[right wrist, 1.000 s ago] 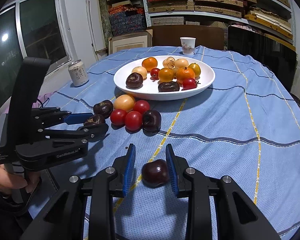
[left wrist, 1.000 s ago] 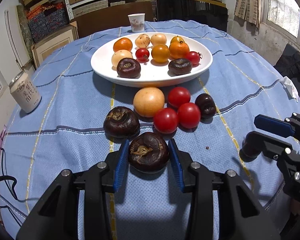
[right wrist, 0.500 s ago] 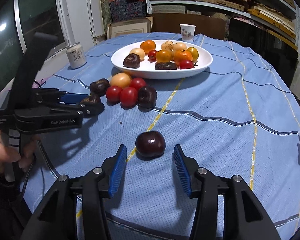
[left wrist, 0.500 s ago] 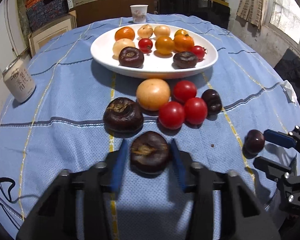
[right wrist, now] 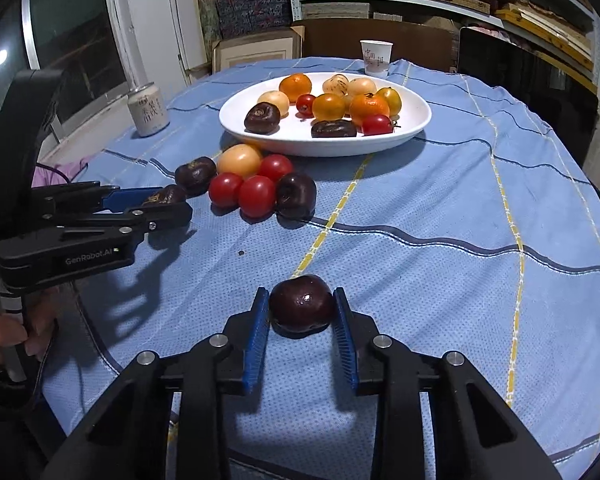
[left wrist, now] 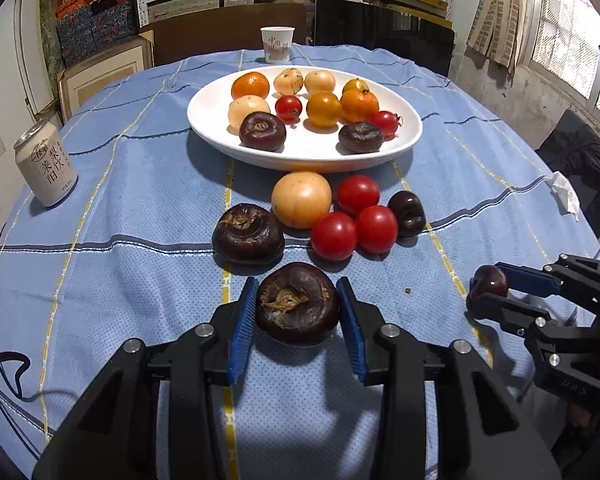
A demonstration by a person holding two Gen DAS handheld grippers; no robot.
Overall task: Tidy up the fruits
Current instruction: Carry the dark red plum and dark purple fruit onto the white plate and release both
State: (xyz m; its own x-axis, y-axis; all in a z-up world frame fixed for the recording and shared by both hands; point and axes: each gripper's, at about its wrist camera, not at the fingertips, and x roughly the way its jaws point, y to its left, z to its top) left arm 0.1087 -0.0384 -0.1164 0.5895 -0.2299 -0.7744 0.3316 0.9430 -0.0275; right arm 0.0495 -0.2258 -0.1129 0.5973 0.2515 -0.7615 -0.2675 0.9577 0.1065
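Dark purple and glossy, a small plum [right wrist: 301,306] sits on the blue cloth of the bench [right wrist: 440,216], pinched between the blue-padded fingers [right wrist: 256,338] of the right gripper [right wrist: 301,312], which have just closed in on it and now press both its sides. Off to its left, the left gripper [left wrist: 297,306] holds a wrinkled dark brown fruit [left wrist: 297,302] between its own fingers, narrowed against the fruit, which rests on or just above the cloth. Just beyond that fruit lies another wrinkled dark fruit [left wrist: 248,232], and beside it a cluster: one pale yellow-orange round fruit [left wrist: 301,199], three red tomatoes [left wrist: 334,236] touching one another, and a second dark plum [left wrist: 408,214] at the cluster's right. Farther back stands a white oval plate [left wrist: 220,136] carrying orange, yellow, pale, red and dark fruits. A drink can [left wrist: 46,168] stands at the far left of the cloth, and a paper cup [left wrist: 277,45] at the far edge behind the plate.
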